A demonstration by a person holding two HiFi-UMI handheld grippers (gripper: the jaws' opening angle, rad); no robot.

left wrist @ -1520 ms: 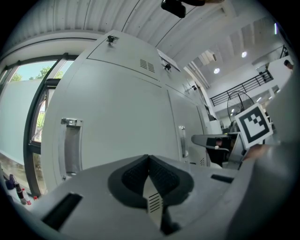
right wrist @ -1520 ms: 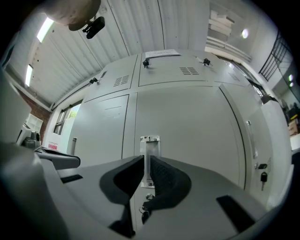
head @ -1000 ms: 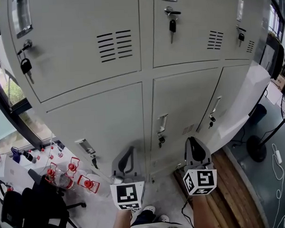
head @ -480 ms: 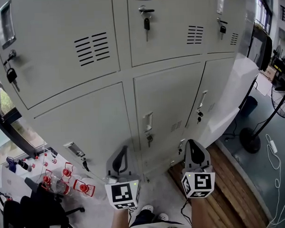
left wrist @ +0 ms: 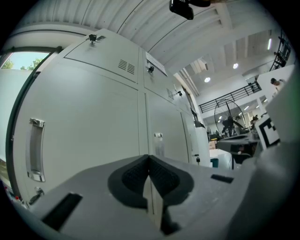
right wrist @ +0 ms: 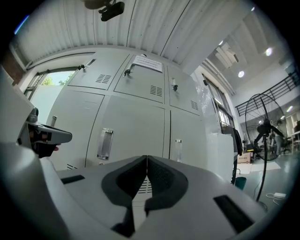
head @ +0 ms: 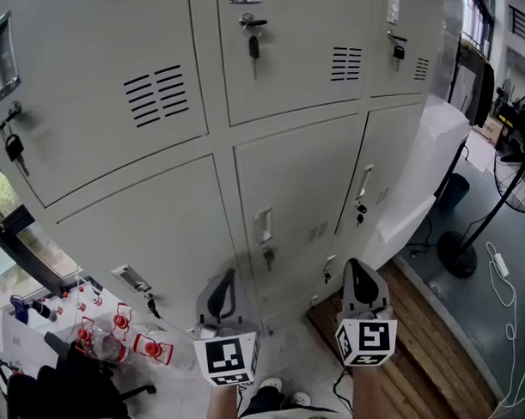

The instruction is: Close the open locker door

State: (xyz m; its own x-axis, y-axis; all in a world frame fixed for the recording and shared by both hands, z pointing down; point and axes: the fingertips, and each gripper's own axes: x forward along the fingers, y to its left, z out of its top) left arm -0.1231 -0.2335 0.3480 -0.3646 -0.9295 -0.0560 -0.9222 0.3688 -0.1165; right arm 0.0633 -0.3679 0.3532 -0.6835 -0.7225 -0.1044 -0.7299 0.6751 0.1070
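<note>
Shoes (head: 277, 387): nearest, bottom centre, on pale floor (head: 293, 358).
Left gripper (head: 230, 278): near, left of centre, pointing at the lockers (head: 159, 208); jaws closed pad to pad, nothing between.
Right gripper (head: 356, 266): near, right of centre, beside the left one and apart from it; jaws just drawn together, pads meeting, nothing held.
Boards (head: 423, 362): wooden strip of floor, near right, below the right gripper.
Bottles (head: 120, 325): clear with red caps, near left on the floor, beside a black chair (head: 54, 392).
Lockers: grey bank beyond both grippers, two rows in view; lower row straight ahead shut, a handle (head: 263, 226) on each front; keys (head: 253, 45) hanging from the upper locks.
Door (head: 429, 177): pale panel standing out from the lower row at the right end of the lockers, farther and to the right of the right gripper; touched by neither gripper.
Fan (head: 458, 252): black, on a stand, far right on the dark floor.
</note>
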